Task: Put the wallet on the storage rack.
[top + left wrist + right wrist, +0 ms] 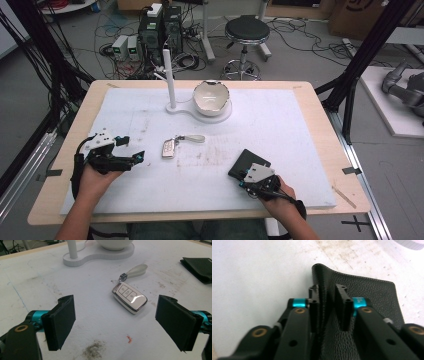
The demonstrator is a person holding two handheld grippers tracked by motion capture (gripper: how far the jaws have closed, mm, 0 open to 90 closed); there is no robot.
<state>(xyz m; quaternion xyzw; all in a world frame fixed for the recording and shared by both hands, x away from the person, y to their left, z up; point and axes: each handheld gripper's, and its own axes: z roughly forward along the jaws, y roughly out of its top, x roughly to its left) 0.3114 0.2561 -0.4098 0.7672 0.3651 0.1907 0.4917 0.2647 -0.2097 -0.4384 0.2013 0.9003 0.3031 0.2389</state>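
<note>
while the left gripper gapes near the key fob, the right gripper seemingly pinches the wallet.

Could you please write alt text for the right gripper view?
The right gripper has its two black jaws pinched on a raised edge of a black leather wallet, which lies on a scuffed white table mat.

Black pebbled wallet, white-and-silver key fob, white bowl.
</note>
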